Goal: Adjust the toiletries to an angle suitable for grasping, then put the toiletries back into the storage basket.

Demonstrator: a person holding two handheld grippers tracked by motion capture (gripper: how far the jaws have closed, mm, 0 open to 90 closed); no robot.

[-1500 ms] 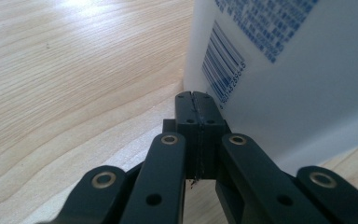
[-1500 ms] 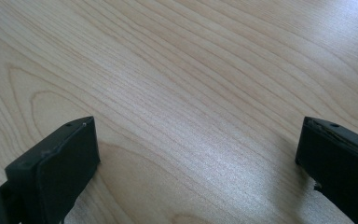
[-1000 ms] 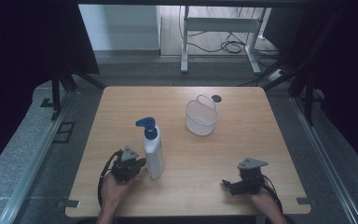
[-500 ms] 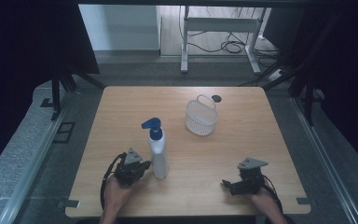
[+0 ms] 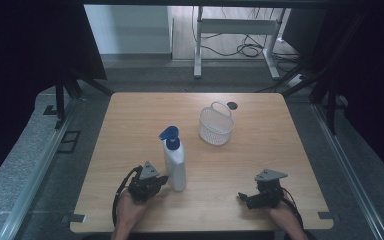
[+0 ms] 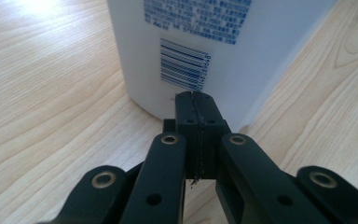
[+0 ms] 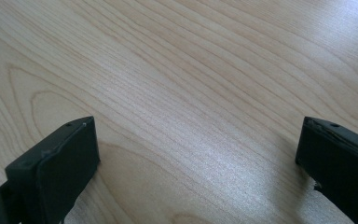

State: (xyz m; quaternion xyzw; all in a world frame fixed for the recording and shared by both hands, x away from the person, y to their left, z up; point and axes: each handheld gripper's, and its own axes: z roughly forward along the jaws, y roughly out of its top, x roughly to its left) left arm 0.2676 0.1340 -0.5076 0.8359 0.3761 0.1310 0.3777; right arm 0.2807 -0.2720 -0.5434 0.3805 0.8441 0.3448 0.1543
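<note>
At lower centre-left, the left gripper [image 5: 161,180], jaws closed and empty, noses the upright white pump bottle [image 5: 175,161], which could topple if pushed; right gripper [image 5: 243,198] rests wide open.

The surface [image 5: 260,165] is a light wood-grain top, roughly square, with a small dark round opening [image 5: 232,105] near its far edge. Grey carpeted floor [image 5: 25,165] surrounds it on both sides. Black curtains [image 5: 30,45] hang at left and right, leaving those areas dark. Beyond the far edge stands a white metal frame [image 5: 235,25] on thin legs, with black cables [image 5: 247,50] coiled on the floor beneath it. A pale wall panel [image 5: 125,30] shows at back left. Lighting is dim and cool.
</note>
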